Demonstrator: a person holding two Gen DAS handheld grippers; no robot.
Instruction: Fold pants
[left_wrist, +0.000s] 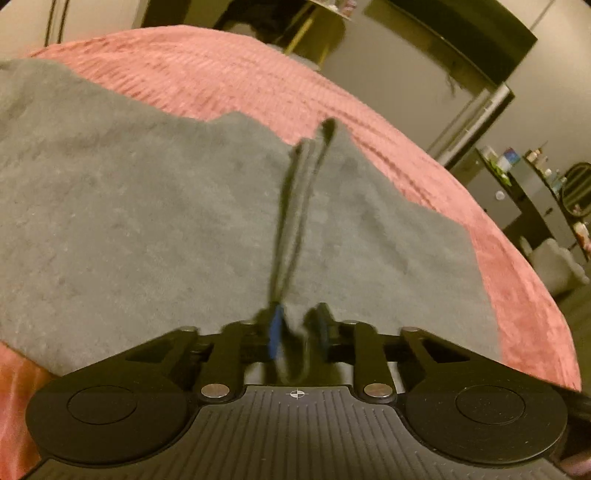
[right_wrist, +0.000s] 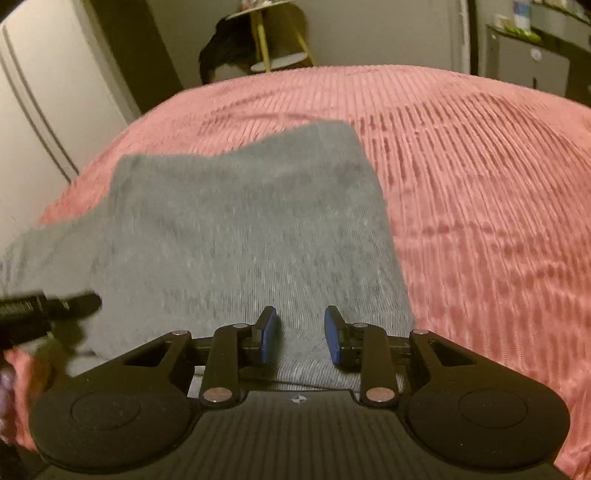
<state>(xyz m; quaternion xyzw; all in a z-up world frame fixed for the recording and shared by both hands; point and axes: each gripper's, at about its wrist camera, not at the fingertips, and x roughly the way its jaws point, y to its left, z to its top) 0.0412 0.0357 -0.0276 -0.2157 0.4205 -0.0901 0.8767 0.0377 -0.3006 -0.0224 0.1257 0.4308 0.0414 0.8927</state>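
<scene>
Squaring up the waist end

Lying flat on the pink bedspread (right_wrist: 480, 184), the grey pants (right_wrist: 240, 240) have both grippers at their near edge. Left gripper (left_wrist: 299, 330) and right gripper (right_wrist: 300, 334) have fingers spread, nothing pinched; the drawstring (left_wrist: 295, 206) trails toward the left one. Next likely: pinch that edge and fold it away.

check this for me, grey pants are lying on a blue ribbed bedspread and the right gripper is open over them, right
Not quite: the bedspread is pink, not blue, as the right wrist view shows. Only the gripper pads are blue. The rest holds: the grey pants lie on it, and the right gripper is open over them.
</scene>
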